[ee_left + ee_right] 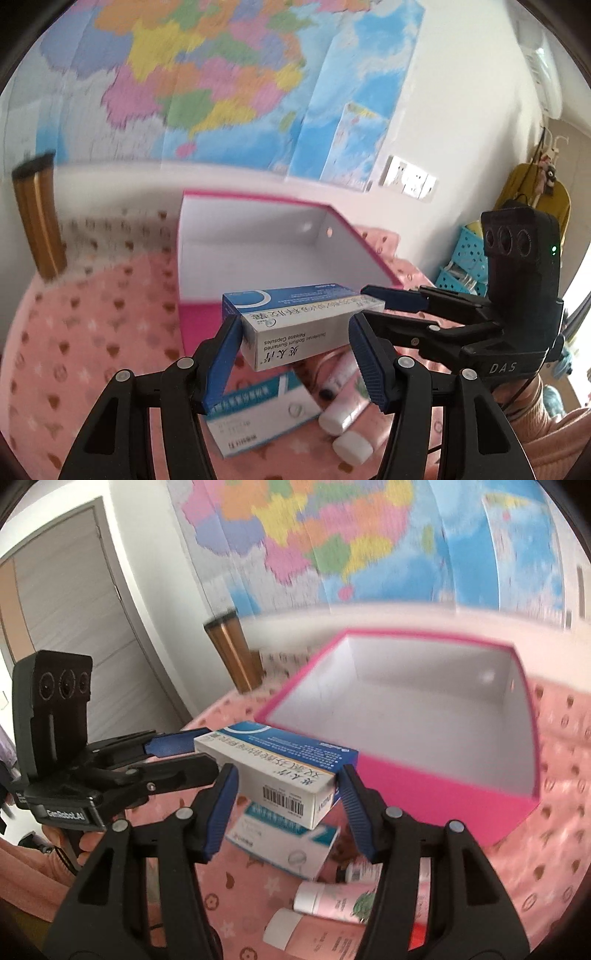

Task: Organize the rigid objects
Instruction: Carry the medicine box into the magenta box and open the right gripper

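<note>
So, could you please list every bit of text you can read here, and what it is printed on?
"Diclofenac Sodium Sustained Release Capsules": held medicine box, upside down.
"DAS": right gripper body.
"GenRobot.AI": left gripper body.
Barcode digits and Chinese characters on the held box: too blurred to read.
Second medicine box, pink tubes, wall map: print too blurred.

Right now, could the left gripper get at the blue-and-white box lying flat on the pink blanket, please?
Probably not yet: the left gripper and right gripper both clamp the capsule box, which hangs directly over that flat box.
</note>
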`<state>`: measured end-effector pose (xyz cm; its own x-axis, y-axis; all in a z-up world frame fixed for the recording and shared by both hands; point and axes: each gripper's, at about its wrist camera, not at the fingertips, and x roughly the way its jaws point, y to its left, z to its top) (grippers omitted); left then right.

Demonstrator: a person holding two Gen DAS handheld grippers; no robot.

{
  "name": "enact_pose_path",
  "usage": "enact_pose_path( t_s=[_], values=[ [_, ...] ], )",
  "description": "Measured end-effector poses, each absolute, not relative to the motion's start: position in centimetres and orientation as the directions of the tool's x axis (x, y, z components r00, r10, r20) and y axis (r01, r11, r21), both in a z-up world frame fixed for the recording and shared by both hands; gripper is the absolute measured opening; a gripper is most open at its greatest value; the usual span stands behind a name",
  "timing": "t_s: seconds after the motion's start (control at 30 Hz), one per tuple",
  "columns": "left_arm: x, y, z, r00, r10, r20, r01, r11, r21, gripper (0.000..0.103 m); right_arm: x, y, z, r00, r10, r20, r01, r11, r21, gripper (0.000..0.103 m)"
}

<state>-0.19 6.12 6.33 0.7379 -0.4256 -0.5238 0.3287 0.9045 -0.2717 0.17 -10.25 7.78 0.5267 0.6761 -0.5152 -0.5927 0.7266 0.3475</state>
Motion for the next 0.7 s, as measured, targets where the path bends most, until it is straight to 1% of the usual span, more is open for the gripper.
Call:
enact_pose_path(
  t_s=[0.1,0.2,0.43,0.6,0.7],
  values=[
    [1.0,6.1,7.3,0.757,-0.403,-0.514,0.324,0.915,-0.239,0.060,0.9,-10.1,9.2,0.559,0.672,-0.485,-0.608,0.731,0.311,0.059],
    [2.7,6.3,7.8,0.770,-0.390,-0.505,0.318,0.921,-0.226,0.060,2.5,-9.2,9.8,0.576,0.661,-0.481,-0.613,0.738,0.281,0.059],
    [7.5,6.7,6.0,0.766,-0.341,-0.545,0.291,0.940,-0.179,0.060,7.7,-8.1,7.7,0.562,0.641,-0.524,-0.583,0.756,0.299,0.059],
    [10.1,6.9,4.1,0.763,-0.291,-0.578,0.262,0.955,-0.135,0.060,10.6,-7.4,5.6,0.533,0.632,-0.563,-0.568,0.760,0.315,0.057],
    [10.8,6.9,3.2,0.764,-0.257,-0.592,0.245,0.964,-0.103,0.058,11.9,-6.8,4.3,0.507,0.625,-0.594,-0.564,0.761,0.319,0.056]
  ],
)
